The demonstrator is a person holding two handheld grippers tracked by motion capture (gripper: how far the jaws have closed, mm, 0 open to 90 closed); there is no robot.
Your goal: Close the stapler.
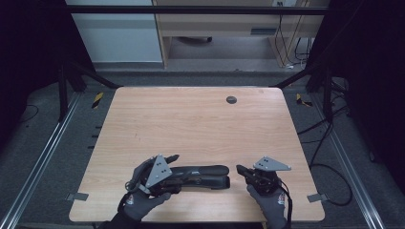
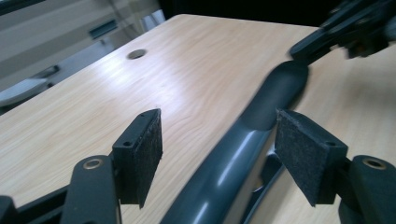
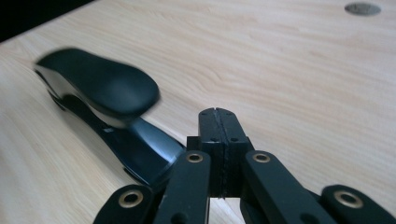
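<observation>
A long black stapler-like tool (image 1: 205, 173) lies flat near the table's front edge, its rounded end pointing right. My left gripper (image 1: 173, 174) is open and straddles the tool's left part. In the left gripper view the tool's grey-black upper arm (image 2: 243, 154) runs between the two felt pads (image 2: 140, 149), with a gap on the left side. My right gripper (image 1: 239, 168) is shut with nothing in it, its tip just right of the tool's rounded end. From the right gripper view, the shut gripper (image 3: 218, 116) sits beside the tool (image 3: 102, 84), which is blurred.
The wooden table (image 1: 191, 124) has a small round grommet hole (image 1: 231, 99) at its far middle. Black frame posts and cables stand on the floor at the left and right. Gloved hands hold both grippers at the front edge.
</observation>
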